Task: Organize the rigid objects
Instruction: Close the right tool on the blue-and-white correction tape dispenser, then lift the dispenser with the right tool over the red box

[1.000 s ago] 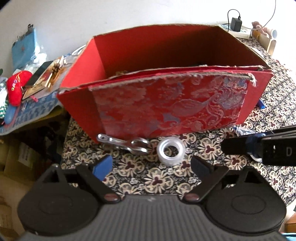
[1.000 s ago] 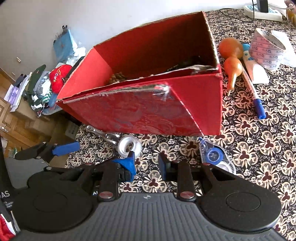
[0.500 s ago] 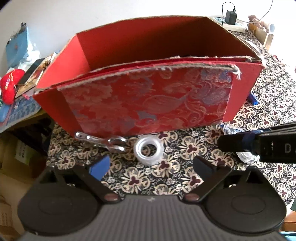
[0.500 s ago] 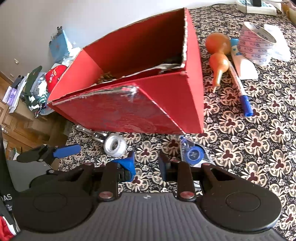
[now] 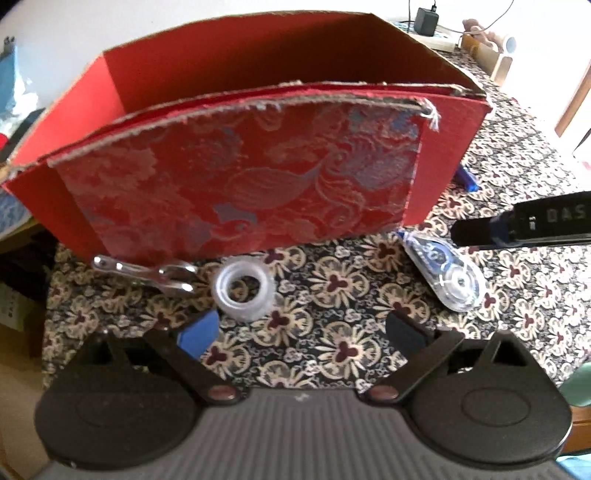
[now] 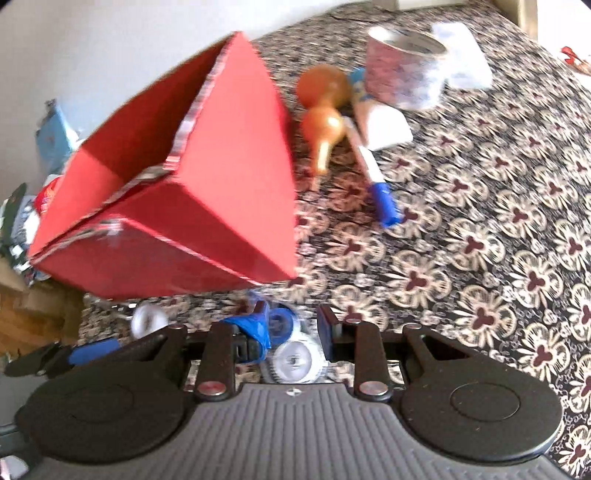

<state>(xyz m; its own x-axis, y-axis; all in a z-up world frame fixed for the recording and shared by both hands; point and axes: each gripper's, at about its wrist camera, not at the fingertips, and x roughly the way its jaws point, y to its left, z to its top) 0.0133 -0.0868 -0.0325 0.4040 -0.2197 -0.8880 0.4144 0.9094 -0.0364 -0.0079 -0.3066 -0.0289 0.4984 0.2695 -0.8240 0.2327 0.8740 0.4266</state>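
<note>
A red cardboard box [image 5: 236, 184] with a brocade front stands on the patterned tablecloth. In front of it lie a metal clip [image 5: 147, 273], a clear tape roll [image 5: 245, 291] and a clear-and-blue correction tape dispenser [image 5: 447, 273]. My left gripper [image 5: 303, 328] is open just short of the tape roll, touching nothing. My right gripper [image 6: 291, 328] hovers over the dispenser [image 6: 291, 354], which shows in the narrow gap between its fingers; the pads are not pressing on it. In the left wrist view, a right finger [image 5: 517, 225] reaches in from the right, above the dispenser.
Right of the box [image 6: 184, 221] lie an orange gourd [image 6: 325, 110], a blue-capped pen [image 6: 373, 173], a white object [image 6: 384, 129] and a wide patterned tape roll [image 6: 402, 70]. Clutter sits on a lower surface left of the table edge. A power strip [image 5: 428, 22] lies far back.
My right gripper has swung right and down, bringing the correction tape dispenser between its fingers, and its view has rolled. My left gripper has edged closer to the box and tape roll.
</note>
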